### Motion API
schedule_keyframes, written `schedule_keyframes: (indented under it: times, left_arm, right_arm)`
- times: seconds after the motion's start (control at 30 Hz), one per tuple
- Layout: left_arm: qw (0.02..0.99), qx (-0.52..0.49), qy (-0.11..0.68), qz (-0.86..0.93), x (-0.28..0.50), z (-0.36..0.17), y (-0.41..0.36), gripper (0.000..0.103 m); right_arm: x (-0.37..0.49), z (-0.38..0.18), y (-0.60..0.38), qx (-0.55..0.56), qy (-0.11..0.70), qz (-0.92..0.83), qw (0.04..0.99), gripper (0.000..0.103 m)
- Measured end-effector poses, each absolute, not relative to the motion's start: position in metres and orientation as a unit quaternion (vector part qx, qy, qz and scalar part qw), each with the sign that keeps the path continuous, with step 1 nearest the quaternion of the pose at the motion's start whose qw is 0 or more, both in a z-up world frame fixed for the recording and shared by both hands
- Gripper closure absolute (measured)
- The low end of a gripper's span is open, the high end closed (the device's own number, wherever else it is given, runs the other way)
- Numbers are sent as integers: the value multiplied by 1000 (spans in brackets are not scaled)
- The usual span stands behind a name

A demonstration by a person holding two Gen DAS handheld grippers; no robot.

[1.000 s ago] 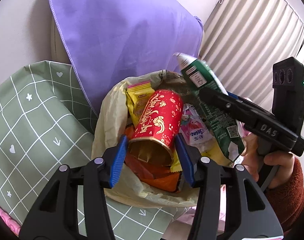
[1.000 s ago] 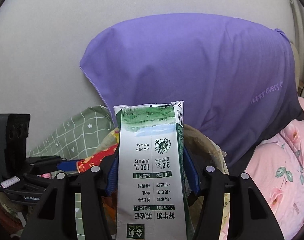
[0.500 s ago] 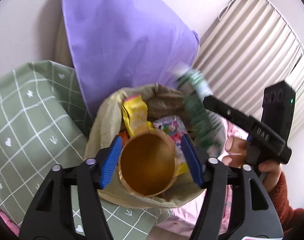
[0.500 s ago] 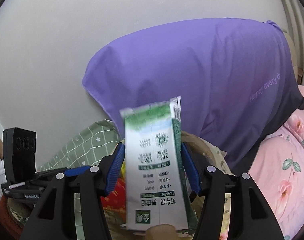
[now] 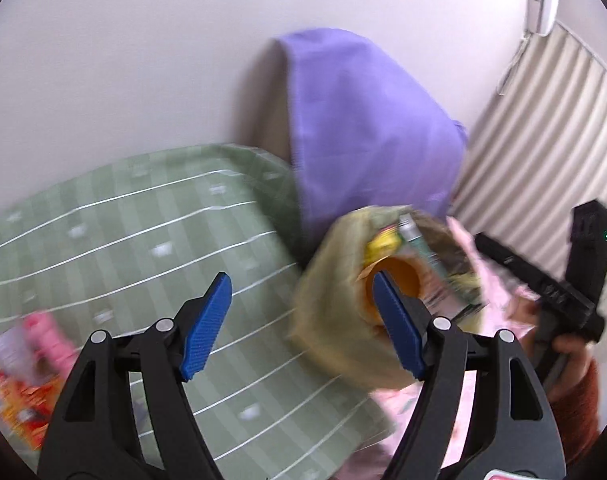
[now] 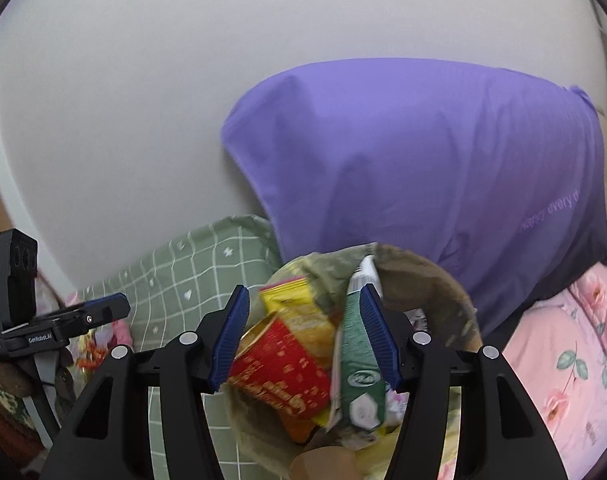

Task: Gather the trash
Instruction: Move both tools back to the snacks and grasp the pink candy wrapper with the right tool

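A yellowish trash bag (image 6: pixel 443 280) stands open on the bed, and in the left wrist view the bag (image 5: pixel 331 280) is at the right. Inside lie a red-and-gold can (image 6: pixel 279 360), a yellow wrapper (image 6: pixel 299 308) and a green-and-white milk carton (image 6: pixel 359 352). My right gripper (image 6: pixel 303 292) hangs open just above the bag's mouth. The carton lies below its right pad, with no pad pressing on it. My left gripper (image 5: pixel 299 284) is left of the bag over the green checked cloth (image 5: pixel 143 240). Its jaws are opening and nothing is between them.
A purple pillow (image 6: pixel 423 160) leans on the white wall behind the bag. Pink floral bedding (image 6: pixel 563 360) lies to the right, and window blinds (image 5: pixel 543 120) hang beyond. Blurred orange and pink packets (image 5: pixel 23 380) lie at the cloth's left edge. A hand in a rust sleeve (image 5: pixel 571 392) holds the right gripper.
The left gripper let go of the red can into the bag, opened and swung left over the green cloth. The right gripper released the milk carton, which now lies in the bag.
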State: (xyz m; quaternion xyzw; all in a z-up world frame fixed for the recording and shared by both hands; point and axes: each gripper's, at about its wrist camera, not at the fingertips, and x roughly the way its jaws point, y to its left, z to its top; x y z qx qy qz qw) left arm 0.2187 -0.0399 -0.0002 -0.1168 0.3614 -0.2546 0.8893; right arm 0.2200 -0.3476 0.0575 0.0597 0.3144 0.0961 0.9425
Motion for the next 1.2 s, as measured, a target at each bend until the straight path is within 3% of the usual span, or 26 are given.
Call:
schedule_keyframes:
  times: [0.27, 0.5, 0.93, 1.03, 1.13, 1.2]
  left_arm:
    - [925, -98, 357, -79, 162, -42, 75, 34]
    - [907, -186, 377, 39, 133, -77, 175, 34]
    - [895, -206, 389, 75, 113, -101, 223, 34]
    - [890, -210, 397, 74, 113, -107, 231, 34]
    - [887, -217, 402, 67, 115, -109, 237, 34]
    - [882, -227, 410, 53, 118, -112, 239, 34]
  right_arm:
    - [208, 38, -274, -16, 309, 148, 939, 49]
    - [218, -8, -190, -50, 369, 244, 895, 49]
    - [183, -77, -42, -103, 410, 416, 805, 49]
    - [180, -91, -16, -132, 416, 426, 792, 57]
    - [180, -105, 5, -160, 428, 434, 777, 71]
    - [178, -110, 9, -174, 433, 439, 768, 86]
